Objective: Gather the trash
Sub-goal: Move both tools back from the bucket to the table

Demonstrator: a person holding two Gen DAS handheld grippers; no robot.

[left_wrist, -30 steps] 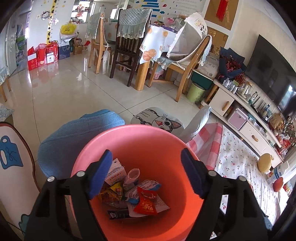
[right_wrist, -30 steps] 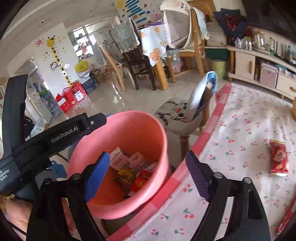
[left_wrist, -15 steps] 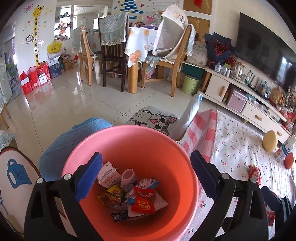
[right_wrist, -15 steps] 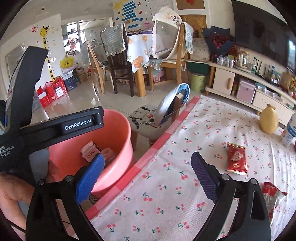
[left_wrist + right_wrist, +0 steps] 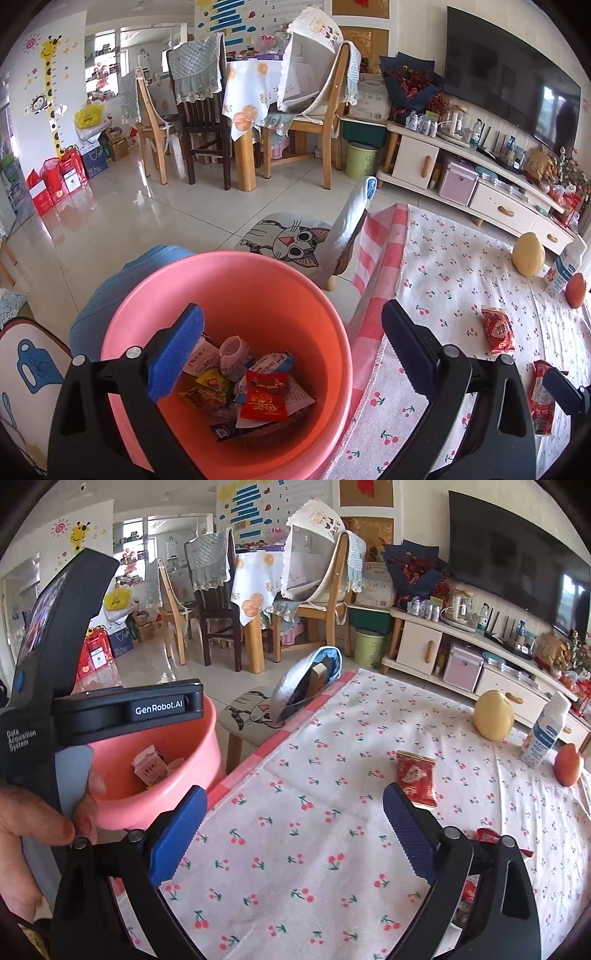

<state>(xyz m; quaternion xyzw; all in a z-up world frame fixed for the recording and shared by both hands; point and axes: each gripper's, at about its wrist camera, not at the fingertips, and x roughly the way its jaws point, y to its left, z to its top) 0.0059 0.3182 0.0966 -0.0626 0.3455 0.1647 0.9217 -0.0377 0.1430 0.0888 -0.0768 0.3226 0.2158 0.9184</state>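
Left wrist view: left gripper (image 5: 291,349) is hovering over the pink bucket (image 5: 229,266), fingers spread wide and gripping nothing. Bucket is sitting just off the table edge, its rim close beside the checked border of the tablecloth (image 5: 461,266). Wrappers (image 5: 264,397) and a small carton (image 5: 199,360) are lying in the bucket bottom. A red snack packet (image 5: 497,330) is lying flat on the cloth, well apart from the bucket, with bare cloth between them. A second red packet (image 5: 540,400) is sitting near the right border, partly cut off by the other gripper's tip.

Right wrist view: right gripper (image 5: 291,830) is hanging over bare cloth, fingers wide, nothing between them. The same red snack packet (image 5: 415,782) is lying ahead, just past the right finger. Bucket (image 5: 155,801) is at left, partly hidden by the left tool body. Only this view is showing the hand (image 5: 40,834) on that tool, and the yellow fruit (image 5: 493,714), milk carton (image 5: 546,731) and orange fruit (image 5: 568,765) standing along the far right side of the table, near its edge
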